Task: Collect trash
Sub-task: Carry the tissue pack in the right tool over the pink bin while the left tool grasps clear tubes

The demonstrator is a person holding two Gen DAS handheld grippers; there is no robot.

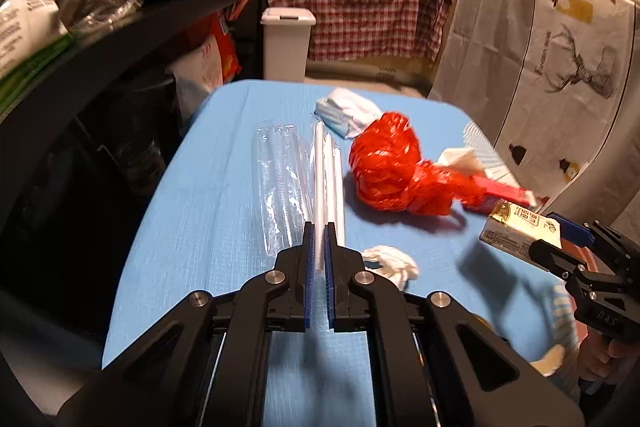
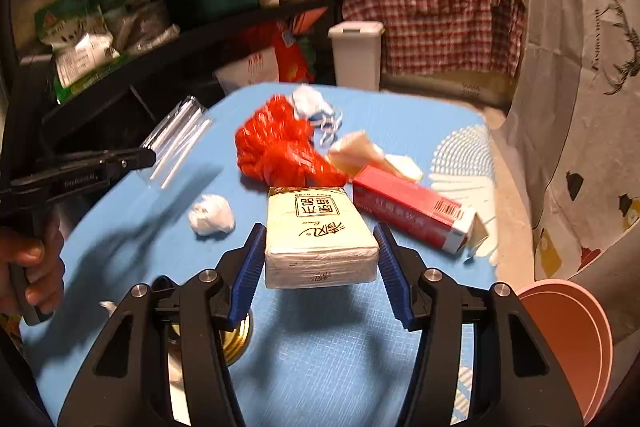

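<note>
The left hand-held gripper [image 1: 319, 247], nearly closed, pinches a clear straw packet [image 1: 298, 179] by one end, so it may slip; the right hand-held gripper [image 2: 320, 255], half open, clamps a tissue pack [image 2: 318, 235]. Both hang above the blue tabletop [image 1: 208, 187], before a white bin [image 1: 287, 43] beside cluttered shelves [image 1: 120, 7].

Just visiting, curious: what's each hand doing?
Left tongs shut on straw packet. Right tongs grip tissue pack. Way to white bin looks clear.

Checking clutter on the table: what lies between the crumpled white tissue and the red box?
In the right wrist view, the tissue pack sits between the crumpled white tissue and the red box, gripped in the right claw.
</note>
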